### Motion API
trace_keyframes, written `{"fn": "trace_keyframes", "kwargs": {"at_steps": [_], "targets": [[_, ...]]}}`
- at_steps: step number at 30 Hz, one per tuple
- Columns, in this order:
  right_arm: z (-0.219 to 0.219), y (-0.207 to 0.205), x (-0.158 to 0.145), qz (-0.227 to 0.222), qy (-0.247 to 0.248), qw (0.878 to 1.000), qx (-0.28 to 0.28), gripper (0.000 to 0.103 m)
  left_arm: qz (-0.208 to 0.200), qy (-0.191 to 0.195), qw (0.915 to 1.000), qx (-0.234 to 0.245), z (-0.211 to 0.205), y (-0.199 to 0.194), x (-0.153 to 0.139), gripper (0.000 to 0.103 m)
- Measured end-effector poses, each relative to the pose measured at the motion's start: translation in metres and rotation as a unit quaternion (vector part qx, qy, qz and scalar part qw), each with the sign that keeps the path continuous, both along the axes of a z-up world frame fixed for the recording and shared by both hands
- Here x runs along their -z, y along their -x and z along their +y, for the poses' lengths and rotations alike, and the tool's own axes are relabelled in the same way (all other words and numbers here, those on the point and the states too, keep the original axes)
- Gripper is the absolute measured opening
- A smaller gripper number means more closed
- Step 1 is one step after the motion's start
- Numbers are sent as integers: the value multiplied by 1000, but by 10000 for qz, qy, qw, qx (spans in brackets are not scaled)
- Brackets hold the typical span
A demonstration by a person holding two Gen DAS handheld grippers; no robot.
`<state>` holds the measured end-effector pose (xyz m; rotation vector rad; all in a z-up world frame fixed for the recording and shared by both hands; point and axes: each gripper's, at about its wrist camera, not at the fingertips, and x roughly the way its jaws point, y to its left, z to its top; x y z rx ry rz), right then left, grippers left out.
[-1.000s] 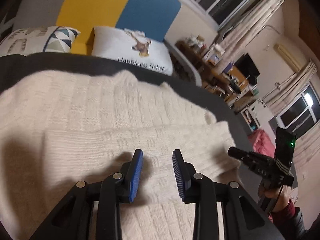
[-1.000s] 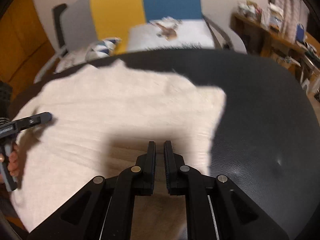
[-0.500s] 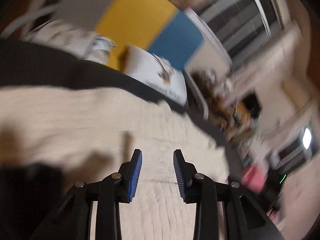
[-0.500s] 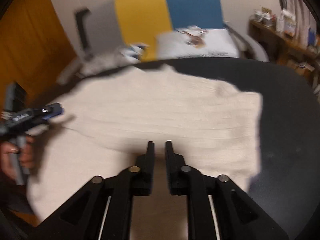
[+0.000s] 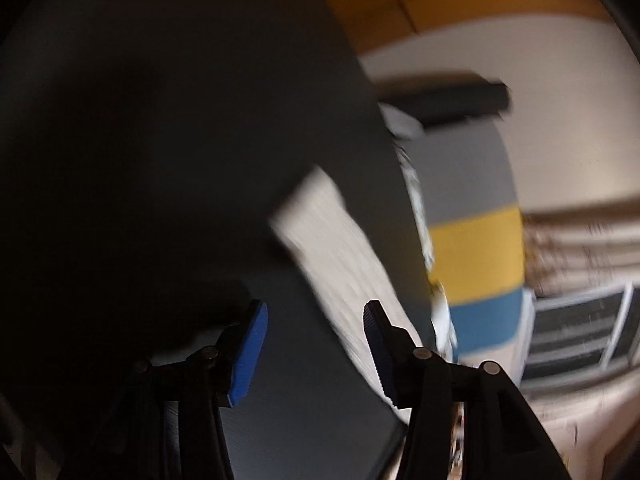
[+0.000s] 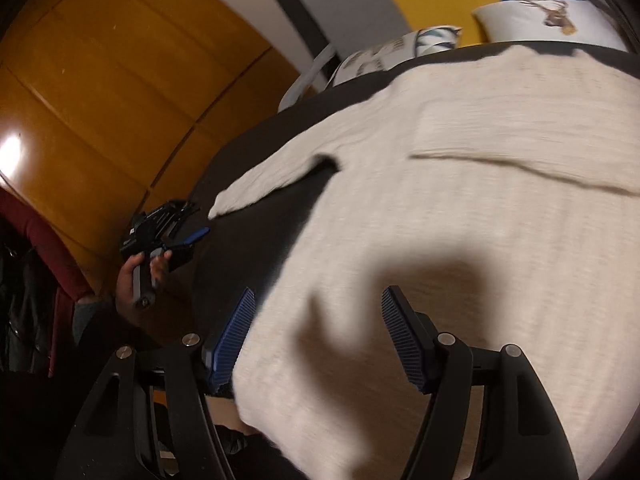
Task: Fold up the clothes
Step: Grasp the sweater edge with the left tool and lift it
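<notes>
One cream knitted sweater [image 6: 460, 208] lies spread flat across the dark round table [image 6: 256, 136], covering most of what my right wrist camera sees; a fold line runs across its upper part and one sleeve [image 6: 264, 184] reaches out to the left over the bare tabletop. In my left wrist camera, which is tilted and blurred, only the end of that sleeve [image 5: 336, 248] shows, lying on the same dark table [image 5: 160, 160]. Behind the table stands one chair back with grey, yellow and blue panels [image 5: 476, 248], and two pillows lean there: one patterned [image 6: 400, 50] and one white with a printed figure [image 6: 548, 18]. An orange wooden wall [image 6: 100, 92] fills the left of the right-hand view. My right gripper [image 6: 320, 332] hovers over the near edge of the sweater with its two blue-padded fingers spread wide, holding nothing. My left gripper [image 5: 312, 344], also with its two fingers apart and empty, is over the bare table just beside the sleeve end; the right camera catches it [image 6: 188, 236] at the table's left edge, gripped in my left hand [image 6: 136, 280].
</notes>
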<state>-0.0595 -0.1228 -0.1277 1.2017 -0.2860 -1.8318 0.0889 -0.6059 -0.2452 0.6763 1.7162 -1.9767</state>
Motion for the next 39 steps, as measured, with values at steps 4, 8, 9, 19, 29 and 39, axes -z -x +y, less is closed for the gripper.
{"fn": "trace_keyframes", "kwargs": {"at_steps": [4, 8, 9, 19, 29, 39], "targets": [[-14, -6, -3, 5, -70, 10000, -22, 70, 106, -136, 9998, 24, -14, 6, 4, 54], [-23, -2, 0, -52, -190, 9998, 2, 70, 124, -127, 9998, 22, -19, 25, 4, 58], [-25, -2, 0, -56, -217, 9997, -15, 70, 125, -119, 9998, 27, -21, 32, 5, 58], [-27, 1, -2, 25, -403, 9992, 61, 71, 105, -79, 9999, -16, -31, 69, 15, 43], [2, 21, 4, -8, -551, 9955, 765, 71, 775, 498, 9956, 191, -11, 88, -18, 5], [67, 46, 9, -473, -108, 9827, 1787, 71, 2024, 880, 9588, 1790, 117, 191, -128, 5]]}}
